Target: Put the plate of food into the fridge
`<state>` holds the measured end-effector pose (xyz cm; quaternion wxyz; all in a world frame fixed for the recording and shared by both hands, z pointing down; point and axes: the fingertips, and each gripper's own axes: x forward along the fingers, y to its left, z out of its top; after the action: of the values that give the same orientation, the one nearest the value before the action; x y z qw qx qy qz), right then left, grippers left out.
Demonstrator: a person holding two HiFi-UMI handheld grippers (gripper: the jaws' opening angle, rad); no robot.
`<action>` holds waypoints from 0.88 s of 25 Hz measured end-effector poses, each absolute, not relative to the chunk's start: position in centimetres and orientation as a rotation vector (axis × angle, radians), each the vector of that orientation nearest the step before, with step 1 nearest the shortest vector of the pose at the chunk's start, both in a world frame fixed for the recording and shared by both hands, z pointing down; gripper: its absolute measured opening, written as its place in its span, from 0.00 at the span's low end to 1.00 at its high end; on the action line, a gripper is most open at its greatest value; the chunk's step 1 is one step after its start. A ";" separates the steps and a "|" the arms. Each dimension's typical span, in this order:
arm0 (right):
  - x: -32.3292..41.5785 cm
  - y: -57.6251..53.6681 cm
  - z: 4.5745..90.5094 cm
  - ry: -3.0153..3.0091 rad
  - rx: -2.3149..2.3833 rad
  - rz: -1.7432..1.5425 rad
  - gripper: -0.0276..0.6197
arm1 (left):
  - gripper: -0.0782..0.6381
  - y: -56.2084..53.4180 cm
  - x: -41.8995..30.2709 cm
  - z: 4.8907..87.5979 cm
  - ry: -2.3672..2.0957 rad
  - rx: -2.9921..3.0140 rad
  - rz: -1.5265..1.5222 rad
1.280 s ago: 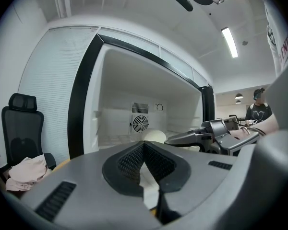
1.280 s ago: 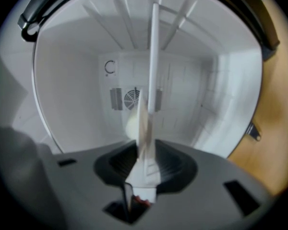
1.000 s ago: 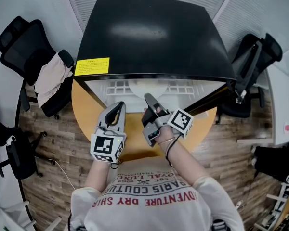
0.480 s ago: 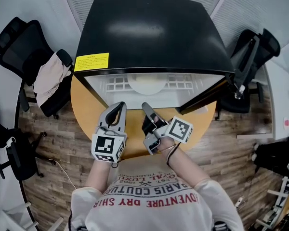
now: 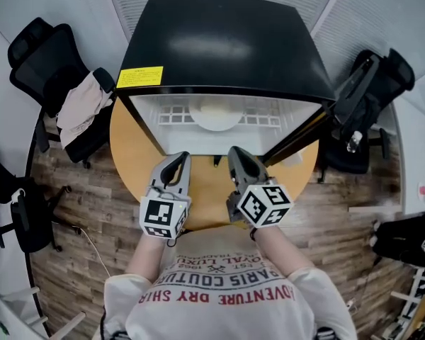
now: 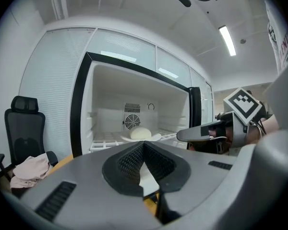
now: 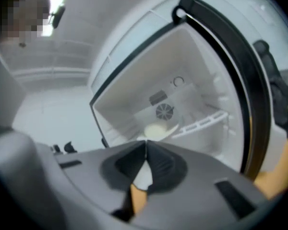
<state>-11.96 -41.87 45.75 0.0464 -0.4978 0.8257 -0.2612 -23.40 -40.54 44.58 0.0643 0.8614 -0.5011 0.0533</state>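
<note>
The white plate with a pale mound of food rests on the wire shelf inside the open black fridge. It shows in the left gripper view as the plate and in the right gripper view as the plate, below the rear fan. My left gripper and right gripper sit side by side over the table, in front of the fridge opening and pointing into it. Both are shut with nothing between their tips. The left gripper sees the right gripper beside it. The right gripper is well short of the shelf.
The fridge stands on a round wooden table. Its door swings out to the right. A black office chair with a pale cloth draped on it stands at the left, and another black chair at the right.
My right gripper has closed its jaws, straightened from a tilt and now points squarely at the fridge. The left gripper has barely moved.
</note>
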 end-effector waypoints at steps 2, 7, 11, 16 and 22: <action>-11.4 -41.6 44.4 2.600 -1.581 -0.583 0.09 | 0.14 -40.2 -23.4 44.4 -1.530 2.595 0.163; -10.6 -40.7 42.6 2.734 -1.629 -0.222 0.09 | 0.14 -39.4 -23.0 43.8 -1.558 2.597 0.156; -10.3 -40.1 42.9 2.799 -1.601 -0.153 0.09 | 0.14 -39.0 -22.6 43.4 -1.571 2.608 0.164; -10.1 -39.8 44.1 2.840 -1.580 -0.240 0.09 | 0.14 -39.1 -22.1 42.7 -1.582 2.622 0.165; -11.6 -39.0 43.7 2.949 -1.528 -0.107 0.09 | 0.14 -39.2 -21.6 42.1 -1.587 2.642 0.167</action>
<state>-11.56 -39.01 43.71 -0.0905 -0.4580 0.8837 -0.0321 -21.59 -39.22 42.13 0.0277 0.8557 -0.5139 0.0540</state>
